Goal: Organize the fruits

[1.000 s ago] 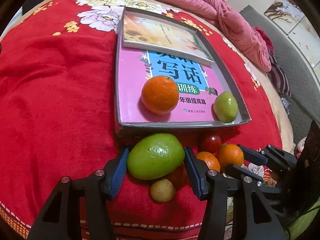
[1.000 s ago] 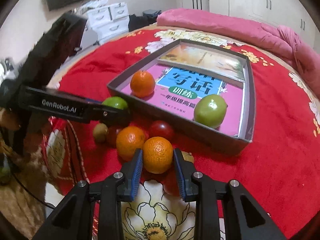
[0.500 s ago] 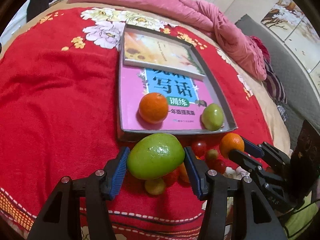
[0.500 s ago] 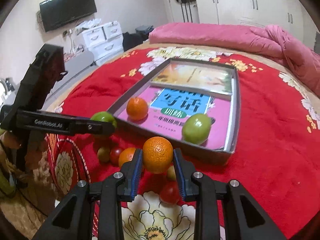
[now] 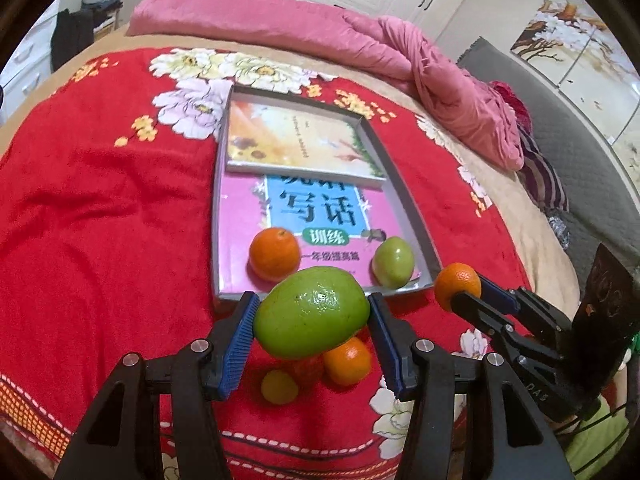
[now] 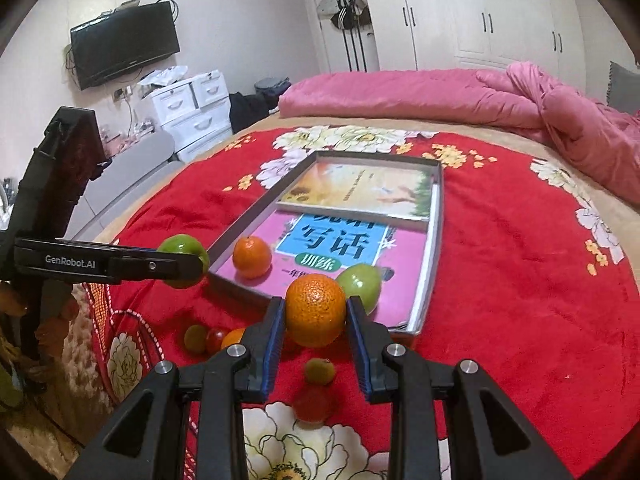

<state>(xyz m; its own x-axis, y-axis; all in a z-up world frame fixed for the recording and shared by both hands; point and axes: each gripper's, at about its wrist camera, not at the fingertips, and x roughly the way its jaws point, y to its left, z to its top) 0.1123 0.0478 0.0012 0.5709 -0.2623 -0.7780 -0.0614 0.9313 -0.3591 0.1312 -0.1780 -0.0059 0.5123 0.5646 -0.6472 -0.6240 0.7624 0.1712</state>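
- Left gripper (image 5: 312,322): clenched on a large green fruit (image 5: 311,312); both blue pads press its sides. The fruit is held clear of the red blanket (image 5: 100,220), in front of the near wall of the tray (image 5: 404,196).
- Blanket below the left gripper: a small yellow-green fruit (image 5: 279,387), a red fruit (image 5: 306,368) and a small orange (image 5: 347,360) lie close together, outside the tray.
- Tray: a shallow grey box on the blanket. A pink book (image 5: 240,240) lines its floor; a second book with a flower cover (image 5: 296,144) lies across the far end.
- Tray contents, near end: one orange (image 5: 274,254) at the left, one small green fruit (image 5: 393,257) at the right, well apart, both resting on the pink book.
- Right gripper (image 6: 316,314): clenched on an orange (image 6: 315,310), held above the blanket just before the tray's near wall.
- Blanket below the right gripper: a small green fruit (image 6: 319,371) and a red fruit (image 6: 314,404) lie on the blanket, the red one beside a printed flower.
- Far side of the bed: a pink quilt (image 6: 440,96) lies bunched along the edge.
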